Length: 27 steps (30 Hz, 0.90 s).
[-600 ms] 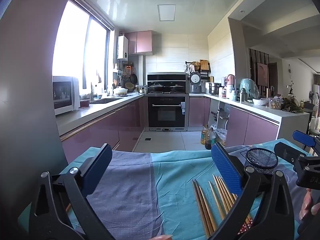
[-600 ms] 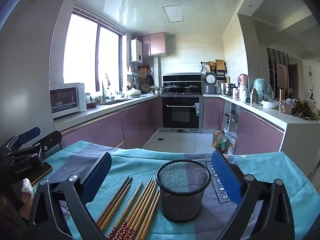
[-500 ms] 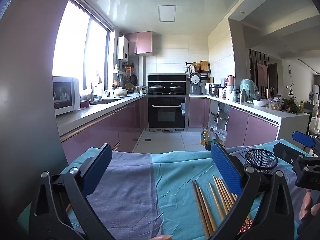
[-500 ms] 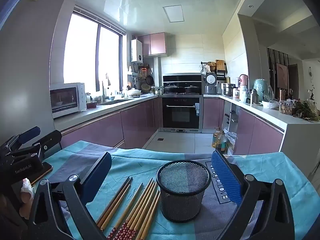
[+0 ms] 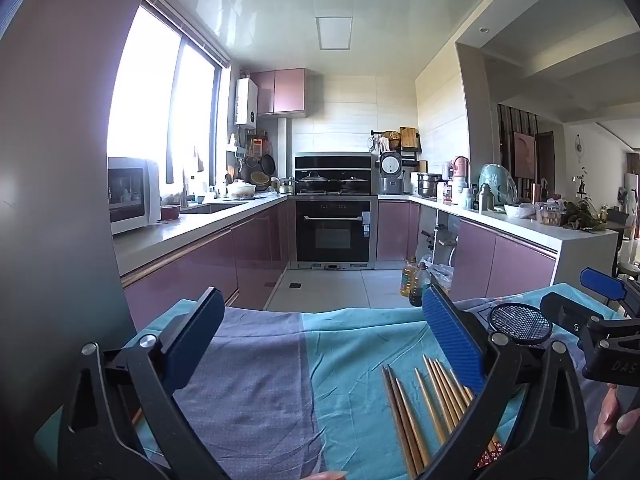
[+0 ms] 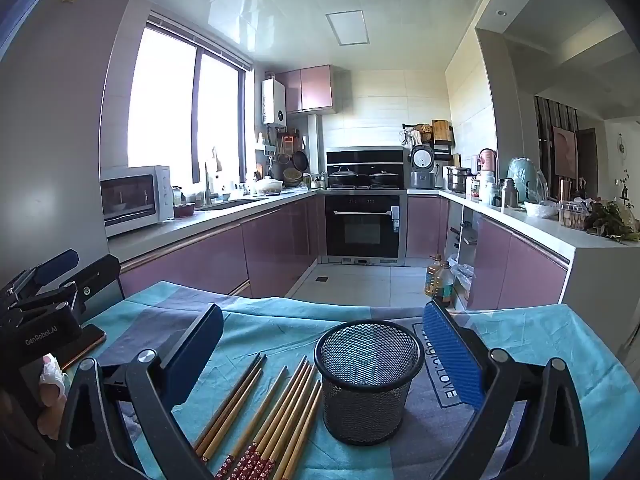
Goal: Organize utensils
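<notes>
Both the left gripper (image 5: 320, 344) and right gripper (image 6: 324, 352) stand wide, empty; the chopsticks (image 6: 276, 412) lie below the right jaws, long axes running away from them. The mesh cup (image 6: 366, 376) stands just right of them; the right hand looks nearer.

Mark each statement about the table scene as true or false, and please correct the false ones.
1. The mesh cup stands upright on the cloth. True.
2. The chopsticks are already inside the mesh cup. False: they lie flat on the cloth beside it, and no chopstick stands in the cup.
3. The right gripper is open and holds nothing. True.
4. The left gripper is shut on a chopstick. False: its jaws stand wide apart with only cloth showing between them.
5. The cloth is red. False: it is teal with grey-purple panels.
</notes>
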Motion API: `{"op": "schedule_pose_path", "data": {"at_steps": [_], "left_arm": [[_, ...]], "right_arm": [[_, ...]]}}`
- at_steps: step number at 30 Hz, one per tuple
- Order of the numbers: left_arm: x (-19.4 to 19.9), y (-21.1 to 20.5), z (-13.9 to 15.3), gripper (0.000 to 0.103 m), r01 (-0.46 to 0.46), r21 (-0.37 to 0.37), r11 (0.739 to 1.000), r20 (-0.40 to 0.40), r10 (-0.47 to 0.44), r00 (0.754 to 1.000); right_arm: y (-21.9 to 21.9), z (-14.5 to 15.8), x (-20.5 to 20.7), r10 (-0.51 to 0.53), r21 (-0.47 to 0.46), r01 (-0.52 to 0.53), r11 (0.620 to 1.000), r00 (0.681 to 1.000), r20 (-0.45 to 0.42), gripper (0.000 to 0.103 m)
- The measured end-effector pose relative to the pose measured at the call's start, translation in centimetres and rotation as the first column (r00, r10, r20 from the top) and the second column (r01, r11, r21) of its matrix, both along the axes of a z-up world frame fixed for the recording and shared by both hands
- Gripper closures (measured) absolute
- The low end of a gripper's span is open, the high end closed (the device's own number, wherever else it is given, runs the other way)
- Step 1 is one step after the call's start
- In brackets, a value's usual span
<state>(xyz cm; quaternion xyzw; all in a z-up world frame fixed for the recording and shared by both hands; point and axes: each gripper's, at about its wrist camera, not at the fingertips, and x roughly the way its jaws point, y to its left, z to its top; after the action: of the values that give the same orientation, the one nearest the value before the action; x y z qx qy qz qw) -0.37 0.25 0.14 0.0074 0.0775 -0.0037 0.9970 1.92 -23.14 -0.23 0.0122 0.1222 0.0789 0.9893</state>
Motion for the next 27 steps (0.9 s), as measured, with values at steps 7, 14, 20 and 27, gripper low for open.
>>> {"op": "schedule_pose_path", "data": {"at_steps": [7, 14, 20, 27], "left_arm": [[-0.07, -0.04, 0.02, 0.005, 0.001, 0.0, 1.0, 0.013, -0.001, 1.0], [-0.04, -0.05, 0.06, 0.005, 0.002, 0.0, 1.0, 0.012, -0.002, 1.0], [-0.07, -0.07, 0.01, 0.005, 0.004, 0.002, 1.0, 0.014, -0.004, 1.0], [-0.03, -0.11, -0.03, 0.005, 0.006, 0.001, 1.0, 0.012, -0.006, 1.0]], "right_arm": [[-0.09, 0.0, 0.0, -0.003, 0.003, 0.003, 1.0, 1.0, 0.002, 0.006], [-0.21, -0.09, -0.15, -0.001, 0.007, 0.001, 1.0, 1.0, 0.004, 0.006], [-0.24, -0.13, -0.14, -0.001, 0.009, 0.001, 1.0, 1.0, 0.005, 0.006], [-0.21, -0.13, -0.09, -0.001, 0.009, 0.001, 1.0, 1.0, 0.004, 0.006]]}}
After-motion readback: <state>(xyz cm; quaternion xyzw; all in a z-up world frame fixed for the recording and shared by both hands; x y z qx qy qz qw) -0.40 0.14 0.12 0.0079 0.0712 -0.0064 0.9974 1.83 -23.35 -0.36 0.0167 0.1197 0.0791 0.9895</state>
